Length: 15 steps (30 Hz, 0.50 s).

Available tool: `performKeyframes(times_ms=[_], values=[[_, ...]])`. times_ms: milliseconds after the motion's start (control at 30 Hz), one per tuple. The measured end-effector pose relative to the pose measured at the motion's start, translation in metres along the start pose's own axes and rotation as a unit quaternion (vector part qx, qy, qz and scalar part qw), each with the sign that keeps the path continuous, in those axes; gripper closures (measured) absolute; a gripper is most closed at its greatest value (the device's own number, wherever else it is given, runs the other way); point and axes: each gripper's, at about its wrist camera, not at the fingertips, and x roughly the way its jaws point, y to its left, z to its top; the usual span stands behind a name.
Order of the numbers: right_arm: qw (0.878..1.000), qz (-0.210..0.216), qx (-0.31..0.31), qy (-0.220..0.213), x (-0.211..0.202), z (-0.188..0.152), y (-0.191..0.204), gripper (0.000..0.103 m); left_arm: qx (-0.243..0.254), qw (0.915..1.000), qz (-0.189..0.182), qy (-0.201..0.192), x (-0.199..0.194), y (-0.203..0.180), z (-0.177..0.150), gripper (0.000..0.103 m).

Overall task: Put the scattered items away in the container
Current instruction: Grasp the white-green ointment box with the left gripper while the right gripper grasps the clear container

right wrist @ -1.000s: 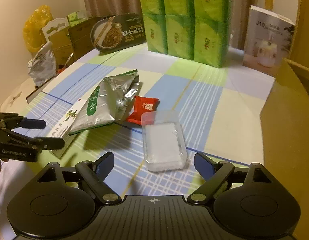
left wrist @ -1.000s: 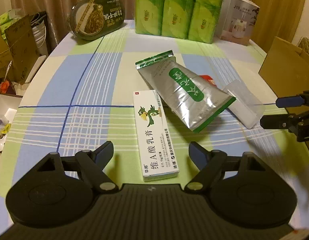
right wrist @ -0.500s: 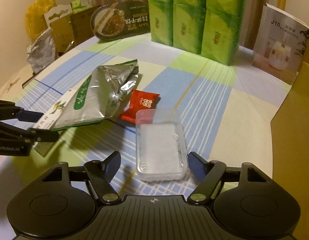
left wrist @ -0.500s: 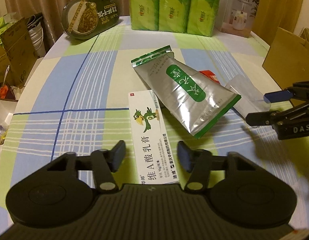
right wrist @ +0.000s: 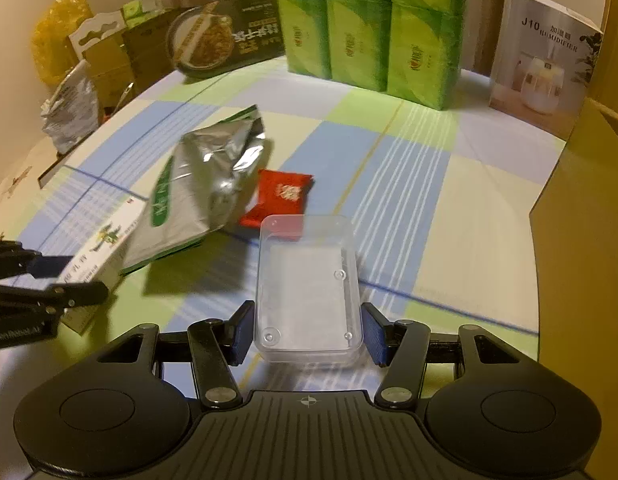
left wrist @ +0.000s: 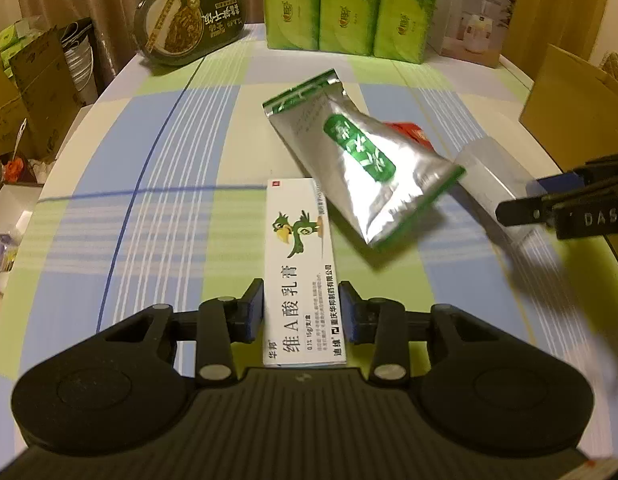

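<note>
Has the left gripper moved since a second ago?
Yes. The left gripper came forward over the white box, its fingers now closing on its sides.

- My left claw point(left wrist: 301, 312) is black with dark blue pads; between them sits a long white carton point(left wrist: 301, 272) with a green cartoon bird and black characters.
- Ahead of it, a crinkled silver foil pouch point(left wrist: 361, 168) has green edging and a green label.
- Beyond my right claw point(right wrist: 307, 334), black with blue pads, lie a clear plastic box point(right wrist: 309, 280) and a red sachet point(right wrist: 283, 196).
- Underneath, the checked tablecloth point(left wrist: 169, 160) is blue, pale green and cream with white stripes.
</note>
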Motion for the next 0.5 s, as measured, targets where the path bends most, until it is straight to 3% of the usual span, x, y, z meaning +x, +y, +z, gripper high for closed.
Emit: performKeyframes(times_ms=[233, 500], values=[[1.000, -0.002, 0.012, -0.005, -0.037, -0.031, 0.018, 0.051, 0.014, 0.9998, -0.010, 0.004, -0.036, -0.013, -0.039, 0.070], [1.000, -0.018, 0.021, 0.008, -0.080, -0.099, 0.042, 0.051, 0.040, 0.9977, -0.053, -0.008, -0.087, -0.055, -0.085, 0.070]])
